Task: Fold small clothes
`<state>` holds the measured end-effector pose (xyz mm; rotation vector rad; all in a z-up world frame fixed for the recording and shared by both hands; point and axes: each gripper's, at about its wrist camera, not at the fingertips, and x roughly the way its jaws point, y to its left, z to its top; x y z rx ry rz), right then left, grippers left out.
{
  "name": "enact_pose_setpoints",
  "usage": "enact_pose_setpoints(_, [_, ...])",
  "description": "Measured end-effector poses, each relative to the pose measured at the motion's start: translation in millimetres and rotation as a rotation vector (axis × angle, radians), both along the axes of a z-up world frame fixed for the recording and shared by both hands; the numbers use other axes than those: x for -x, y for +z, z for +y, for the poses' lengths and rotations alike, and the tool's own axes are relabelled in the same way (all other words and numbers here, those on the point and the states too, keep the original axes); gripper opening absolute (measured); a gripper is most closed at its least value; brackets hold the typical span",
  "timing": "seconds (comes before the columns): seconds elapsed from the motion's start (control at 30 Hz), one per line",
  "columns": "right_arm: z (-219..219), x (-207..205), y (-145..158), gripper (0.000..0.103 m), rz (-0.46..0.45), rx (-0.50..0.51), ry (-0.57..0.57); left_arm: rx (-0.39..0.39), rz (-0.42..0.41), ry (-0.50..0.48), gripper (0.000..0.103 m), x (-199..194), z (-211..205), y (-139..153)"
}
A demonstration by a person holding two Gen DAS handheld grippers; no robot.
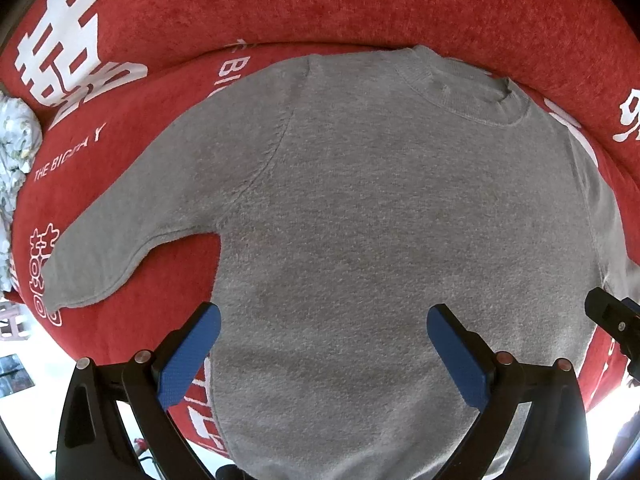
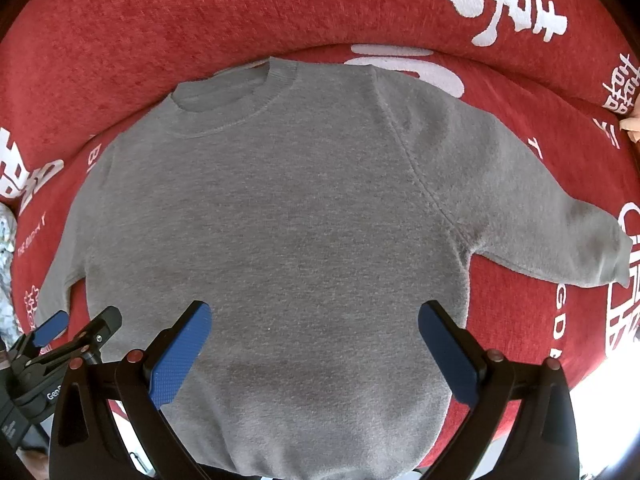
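A small grey sweater [image 1: 380,208] lies flat, front up, on a red sofa seat, collar at the far side and both sleeves spread out. In the left wrist view its left sleeve [image 1: 120,240] reaches toward the seat's left edge. My left gripper [image 1: 324,320] hovers open above the lower body of the sweater, nothing between its blue pads. In the right wrist view the same sweater [image 2: 280,220] fills the middle, its right sleeve [image 2: 560,236] pointing right. My right gripper [image 2: 314,318] is open above the hem area, holding nothing. The left gripper's fingers [image 2: 52,330] show at the lower left there.
The red sofa backrest [image 1: 320,4] with white printed characters rises behind the collar. A pale patterned cloth [image 1: 14,148] lies at the seat's left end. The seat's front edge [image 1: 120,352] drops to a bright floor just below both grippers.
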<state>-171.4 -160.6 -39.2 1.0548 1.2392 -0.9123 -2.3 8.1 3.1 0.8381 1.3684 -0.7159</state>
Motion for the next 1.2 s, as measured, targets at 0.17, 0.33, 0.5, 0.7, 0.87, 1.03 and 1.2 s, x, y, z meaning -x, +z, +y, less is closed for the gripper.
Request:
enact_pose_setpoints(0.17, [0.4,-0.9,0.7,0.103,0.001,0.001,-0.002,0.012,0.002,0.000,0.103,0.3,1.2,0.0])
enact_pose_setpoints(0.33, [0.7,-1.5,1.0,0.103,0.000,0.000,-0.001,0.023,0.010,0.001,0.103,-0.8,2.5,-1.2])
enact_pose_setpoints(0.5, [1.5,-3.2,1.4,0.103,0.000,0.001,0.001,0.029,0.016,0.003,0.103,-4.2,3.8,-1.9])
enact_pose_setpoints(0.7, [5.3,-11.9,1.3,0.103,0.007,0.003,0.012,0.040,0.021,0.014,0.103,-11.8,7.1,-5.3])
enact_pose_setpoints(0.87, [8.6,-22.1,0.0,0.103,0.010,0.000,0.029,0.053,0.014,0.030,0.103,-20.3,15.1,-8.1])
enact_pose_setpoints(1.03, [15.6,-39.6,1.4,0.103,-0.004,0.003,0.070,0.083,0.043,0.073,0.103,-37.6,28.7,-9.6])
enact_pose_setpoints(1.2, [26.9,-66.9,2.2,0.103,-0.024,-0.003,0.112,0.154,0.066,0.157,0.103,-73.9,60.4,-11.8])
